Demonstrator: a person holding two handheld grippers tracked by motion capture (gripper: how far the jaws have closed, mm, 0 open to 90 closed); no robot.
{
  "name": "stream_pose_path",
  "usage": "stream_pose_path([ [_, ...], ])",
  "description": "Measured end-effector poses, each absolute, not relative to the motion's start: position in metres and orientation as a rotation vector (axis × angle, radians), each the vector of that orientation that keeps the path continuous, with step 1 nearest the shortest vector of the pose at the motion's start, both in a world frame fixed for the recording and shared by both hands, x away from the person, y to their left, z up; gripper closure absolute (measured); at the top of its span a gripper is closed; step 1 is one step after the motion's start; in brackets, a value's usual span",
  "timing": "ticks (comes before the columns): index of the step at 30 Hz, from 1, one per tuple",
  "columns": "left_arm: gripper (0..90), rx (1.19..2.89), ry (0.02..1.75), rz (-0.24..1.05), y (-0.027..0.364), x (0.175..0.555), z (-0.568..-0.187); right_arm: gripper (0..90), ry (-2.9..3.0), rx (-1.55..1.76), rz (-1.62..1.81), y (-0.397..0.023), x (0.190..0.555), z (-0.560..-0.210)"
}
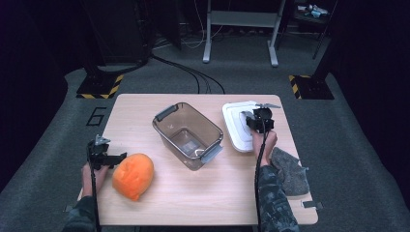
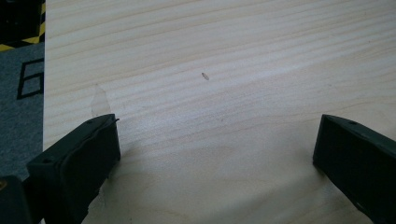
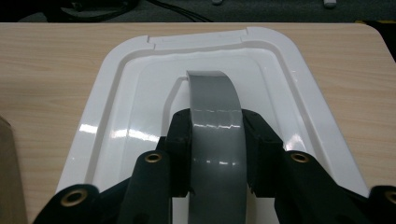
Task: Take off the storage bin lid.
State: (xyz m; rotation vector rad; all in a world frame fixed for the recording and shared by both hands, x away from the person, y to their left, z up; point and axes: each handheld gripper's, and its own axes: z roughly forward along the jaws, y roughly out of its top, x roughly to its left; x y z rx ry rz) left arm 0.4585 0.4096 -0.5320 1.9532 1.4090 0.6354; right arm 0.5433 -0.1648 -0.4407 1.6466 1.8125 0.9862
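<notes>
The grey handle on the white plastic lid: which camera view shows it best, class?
The right gripper view: the grey handle of the white plastic lid arches up close between the right tool. The high view has the lid small; the left gripper view faces bare wooden table.

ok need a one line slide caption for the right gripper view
Right gripper clamped on the grey handle of a white lid lying on the wooden table.

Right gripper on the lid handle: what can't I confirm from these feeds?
- White lid: near edge hidden behind the right gripper, right gripper view.
- Grey handle: underside hidden.
- Clear bin: contents blurred by glare, high view.
- Grey cloth: partly behind the sleeve.
</notes>
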Motion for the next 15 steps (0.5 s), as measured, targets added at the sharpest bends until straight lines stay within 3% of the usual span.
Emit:
stream_pose_path([
  [15, 0.3, 1.955, 1.408, 0.637, 0.41, 0.458, -0.532, 66.3, 1.789, 1.7, 0.98, -0.159, 0.553, -0.458],
])
